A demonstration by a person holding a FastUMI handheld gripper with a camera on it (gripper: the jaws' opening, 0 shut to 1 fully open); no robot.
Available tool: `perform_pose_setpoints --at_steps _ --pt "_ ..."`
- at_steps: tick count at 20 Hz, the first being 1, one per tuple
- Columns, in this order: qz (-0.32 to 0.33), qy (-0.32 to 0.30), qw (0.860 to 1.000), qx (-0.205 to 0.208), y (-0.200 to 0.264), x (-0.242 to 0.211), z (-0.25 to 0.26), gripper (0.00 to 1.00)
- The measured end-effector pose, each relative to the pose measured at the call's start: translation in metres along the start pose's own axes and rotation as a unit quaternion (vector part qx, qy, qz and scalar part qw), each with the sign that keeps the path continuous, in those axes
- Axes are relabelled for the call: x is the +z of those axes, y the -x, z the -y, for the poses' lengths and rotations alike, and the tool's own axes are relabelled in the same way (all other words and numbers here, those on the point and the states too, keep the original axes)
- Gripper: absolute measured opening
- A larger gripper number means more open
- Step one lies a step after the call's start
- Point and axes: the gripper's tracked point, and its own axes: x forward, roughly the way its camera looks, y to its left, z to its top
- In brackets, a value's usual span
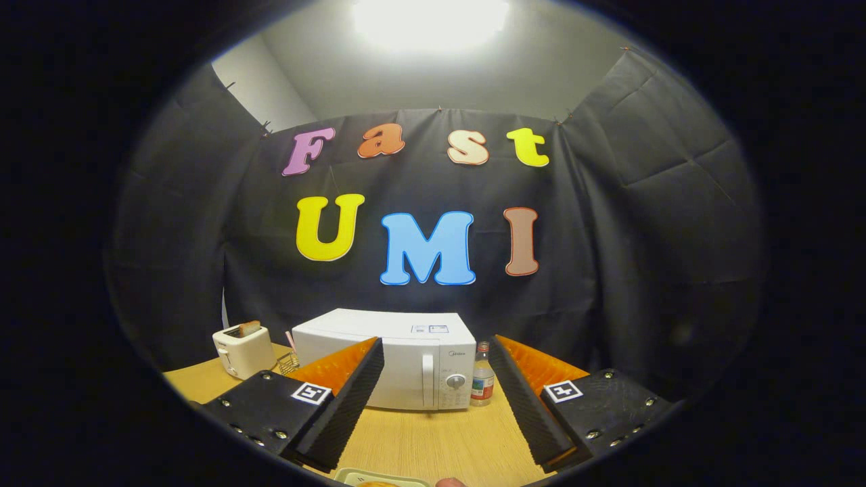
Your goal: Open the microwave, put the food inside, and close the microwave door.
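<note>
While your gripper (433,399) hangs back from the work with its two fingers spread wide and nothing between them, the microwave (396,358) stands straight ahead at twelve o'clock, beyond the fingertips and well apart from them, its door shut. Note its long axis: the case runs crosswise to your line of approach, from nine o'clock to three o'clock, so that the front faces you squarely. The vertical door handle (427,380) sits right of the front's middle, beside the control dial (456,381), and falls almost on the midline between your fingers; that alignment is the relation on which the opening move turns, since, as a judgement, a straight advance would bring the open jaws about the handle with little sideways correction. A toaster (242,350) with a slice in its slot stands at about ten o'clock, with a small wire basket (289,362) between it and the microwave, and a bottle (482,383) stands just beside the microwave's right flank at one o'clock. On the wooden table (433,439), nearest you at six o'clock, lies the edge of a pale tray (379,478), probably carrying the food, though too little shows to tell.
</note>
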Motion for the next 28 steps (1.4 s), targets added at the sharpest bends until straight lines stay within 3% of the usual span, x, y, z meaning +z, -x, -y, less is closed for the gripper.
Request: perform_pose_setpoints --at_steps 15,28 --pt "-0.003 -0.012 1.0 0.013 -0.02 -0.004 -0.011 0.99" --pt "-0.009 -0.025 0.999 0.041 -0.101 -0.025 -0.028 0.99"
